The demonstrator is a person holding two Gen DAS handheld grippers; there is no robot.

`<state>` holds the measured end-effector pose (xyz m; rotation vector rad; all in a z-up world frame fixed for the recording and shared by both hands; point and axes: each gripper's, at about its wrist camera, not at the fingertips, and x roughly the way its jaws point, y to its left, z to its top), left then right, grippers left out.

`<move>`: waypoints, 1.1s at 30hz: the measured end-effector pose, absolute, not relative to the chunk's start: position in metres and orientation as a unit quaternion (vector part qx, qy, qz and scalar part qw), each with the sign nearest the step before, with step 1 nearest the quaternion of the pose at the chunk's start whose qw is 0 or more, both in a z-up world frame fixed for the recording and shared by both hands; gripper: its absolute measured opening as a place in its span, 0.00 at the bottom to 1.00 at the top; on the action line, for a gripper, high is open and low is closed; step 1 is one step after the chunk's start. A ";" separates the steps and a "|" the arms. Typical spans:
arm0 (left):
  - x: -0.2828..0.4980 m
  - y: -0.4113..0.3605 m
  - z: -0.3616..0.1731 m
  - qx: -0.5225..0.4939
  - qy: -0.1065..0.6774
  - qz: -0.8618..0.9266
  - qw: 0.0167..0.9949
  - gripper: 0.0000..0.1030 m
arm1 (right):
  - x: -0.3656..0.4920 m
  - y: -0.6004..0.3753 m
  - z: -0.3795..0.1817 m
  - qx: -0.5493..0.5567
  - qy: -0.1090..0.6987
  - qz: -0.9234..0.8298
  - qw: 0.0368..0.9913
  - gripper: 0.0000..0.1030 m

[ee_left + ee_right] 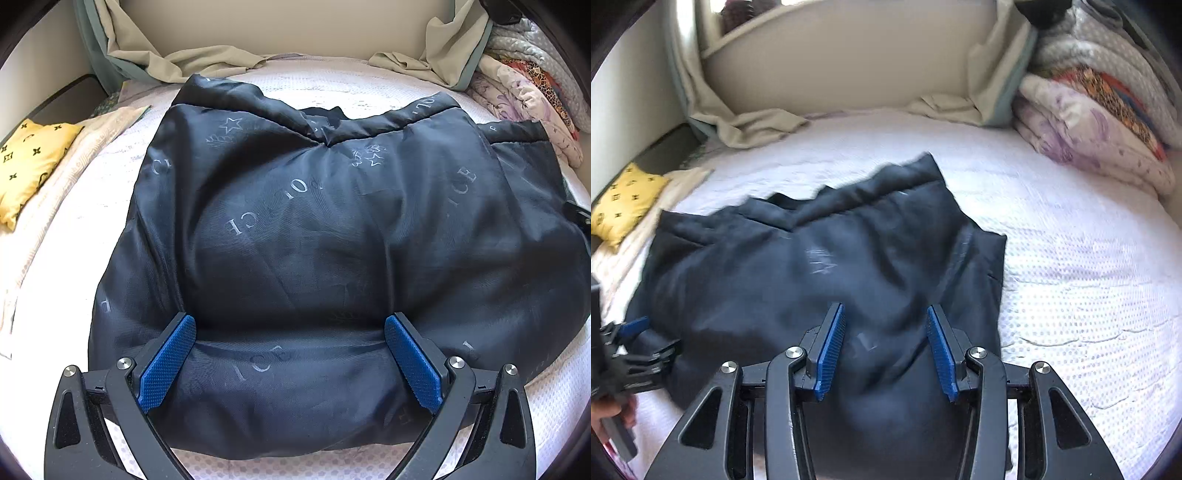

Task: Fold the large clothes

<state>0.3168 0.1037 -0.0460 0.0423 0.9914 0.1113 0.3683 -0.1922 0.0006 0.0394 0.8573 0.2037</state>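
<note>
Clearly my left gripper is clamped wide around a thick padded roll at the near hem of the dark jacket, which lies spread across the middle of the white mattress, lining side up. My right gripper hangs over the jacket's near right part; whether its half-spread pads pinch cloth, I cannot tell through the blur. The lining looks slick and puffy, soft and light, so I judge a bunched seam or hem the safest hold.
</note>
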 end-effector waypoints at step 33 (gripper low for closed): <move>0.315 0.104 -0.027 0.024 0.474 0.061 0.878 1.00 | 0.353 -0.192 0.029 0.058 0.389 0.095 0.915 0.61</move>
